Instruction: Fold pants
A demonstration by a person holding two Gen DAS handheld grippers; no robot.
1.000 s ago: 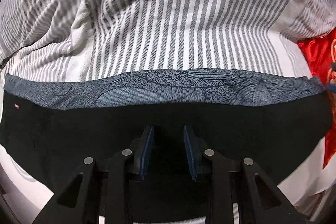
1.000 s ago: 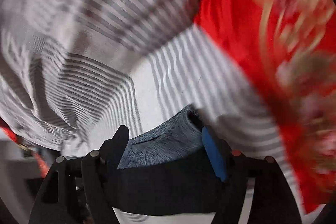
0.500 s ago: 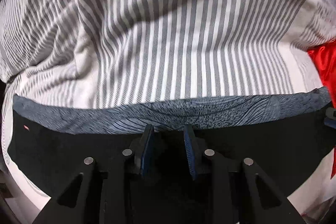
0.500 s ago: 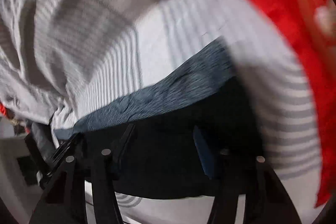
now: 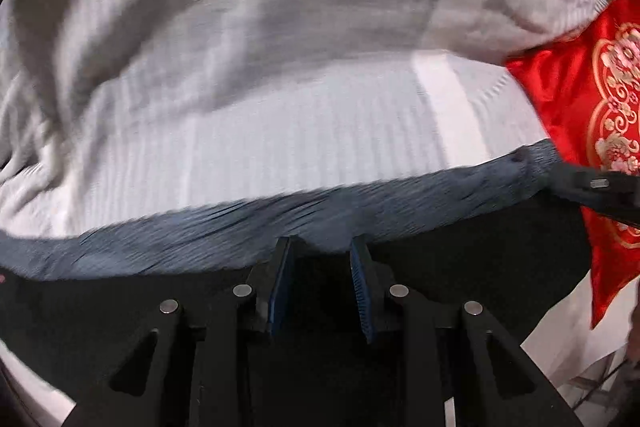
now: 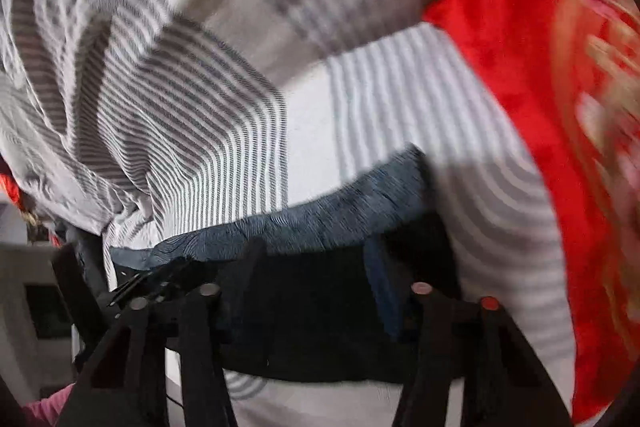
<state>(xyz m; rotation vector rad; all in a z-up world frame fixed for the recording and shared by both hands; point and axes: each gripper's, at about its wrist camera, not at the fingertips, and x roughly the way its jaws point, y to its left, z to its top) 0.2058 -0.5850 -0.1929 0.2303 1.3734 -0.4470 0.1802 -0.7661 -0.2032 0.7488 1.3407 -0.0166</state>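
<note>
Currently left claw pinches the black pants waistband, right claw closing over its corner; blurry drag risks the fold slipping loose.

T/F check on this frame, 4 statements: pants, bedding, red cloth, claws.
1. The pants are black with a blue-grey patterned band. True.
2. The sheet under them is plain blue. False: it is white with grey stripes.
3. A red cloth with gold embroidery lies at the right in the left wrist view. True.
4. The left claw hovers over bare sheet, clear of the pants. False: its pads sit at the band's edge with black fabric between them.
</note>
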